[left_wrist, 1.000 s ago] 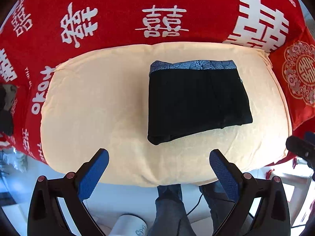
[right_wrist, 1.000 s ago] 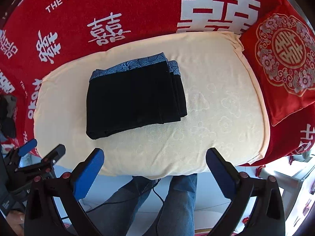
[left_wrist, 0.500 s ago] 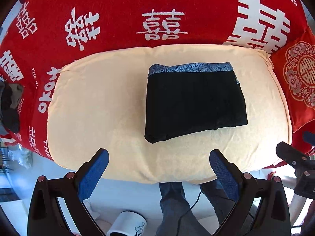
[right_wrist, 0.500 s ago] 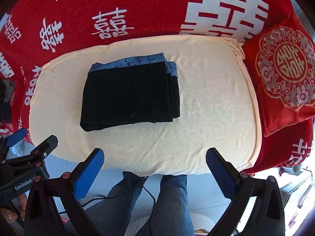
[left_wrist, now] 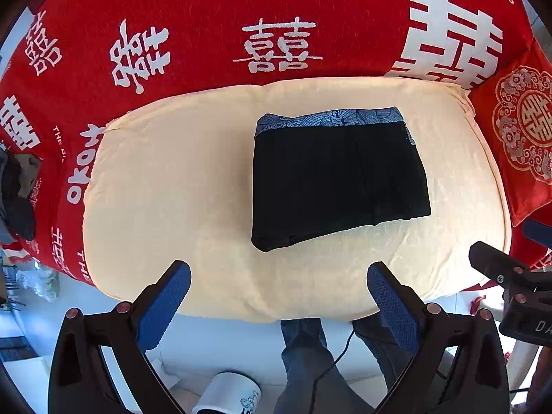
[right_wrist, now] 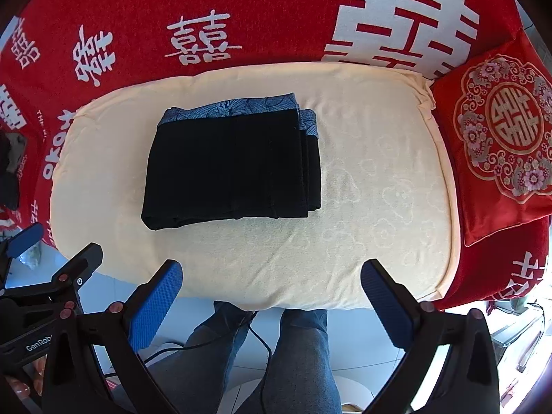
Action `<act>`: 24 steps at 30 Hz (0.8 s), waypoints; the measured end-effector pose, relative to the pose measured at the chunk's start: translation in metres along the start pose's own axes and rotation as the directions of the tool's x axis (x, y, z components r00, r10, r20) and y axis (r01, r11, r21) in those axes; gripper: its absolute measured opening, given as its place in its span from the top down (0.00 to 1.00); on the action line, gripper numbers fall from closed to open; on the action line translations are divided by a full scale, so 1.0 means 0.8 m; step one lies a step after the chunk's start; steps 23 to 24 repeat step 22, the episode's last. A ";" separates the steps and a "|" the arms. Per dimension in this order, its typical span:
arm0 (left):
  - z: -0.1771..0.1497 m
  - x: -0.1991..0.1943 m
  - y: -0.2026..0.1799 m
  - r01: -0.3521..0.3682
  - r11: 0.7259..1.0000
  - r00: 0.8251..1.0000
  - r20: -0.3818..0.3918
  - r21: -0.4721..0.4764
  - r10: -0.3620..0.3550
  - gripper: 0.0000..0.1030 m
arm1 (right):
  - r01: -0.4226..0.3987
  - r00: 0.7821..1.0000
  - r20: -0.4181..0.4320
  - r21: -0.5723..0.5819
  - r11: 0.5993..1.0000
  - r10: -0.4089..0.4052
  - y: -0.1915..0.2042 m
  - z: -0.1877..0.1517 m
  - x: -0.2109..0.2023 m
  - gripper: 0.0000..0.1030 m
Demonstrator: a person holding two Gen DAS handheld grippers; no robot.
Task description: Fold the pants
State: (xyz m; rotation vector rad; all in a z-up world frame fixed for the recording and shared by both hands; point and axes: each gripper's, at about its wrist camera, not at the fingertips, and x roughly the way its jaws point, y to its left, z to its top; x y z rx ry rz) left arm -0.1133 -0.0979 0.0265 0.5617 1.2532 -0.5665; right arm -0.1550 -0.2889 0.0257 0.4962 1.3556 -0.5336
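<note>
Black pants (left_wrist: 339,176), folded into a compact rectangle with a blue patterned waistband along the far edge, lying flat on a cream cushion (left_wrist: 165,186) toward its far side, layered edges stepped at the right end. Beyond the cushion's far edge and sides, a red blanket (left_wrist: 220,10) printed with white characters, and at its right end a red embroidered pillow (right_wrist: 500,151). Off the cushion's near edge, above jeans-clad legs (right_wrist: 296,352), left gripper (left_wrist: 278,284) and right gripper (right_wrist: 271,283) both spread wide, blue pads holding nothing, well apart from the pants.
</note>
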 end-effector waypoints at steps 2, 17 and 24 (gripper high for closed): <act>0.000 0.000 0.000 0.003 1.000 1.000 0.001 0.000 -0.003 0.00 | 0.000 1.000 0.000 -0.002 1.000 0.000 0.001 -0.001 0.001 0.00; -0.002 0.001 0.004 0.037 0.999 0.999 0.005 -0.018 -0.037 0.00 | 0.007 1.000 -0.004 0.000 1.000 -0.007 0.003 -0.003 0.002 0.00; -0.001 0.001 0.006 0.041 0.999 0.999 0.008 -0.015 -0.041 0.00 | 0.007 1.000 -0.009 0.006 1.000 -0.007 0.001 -0.002 0.004 0.00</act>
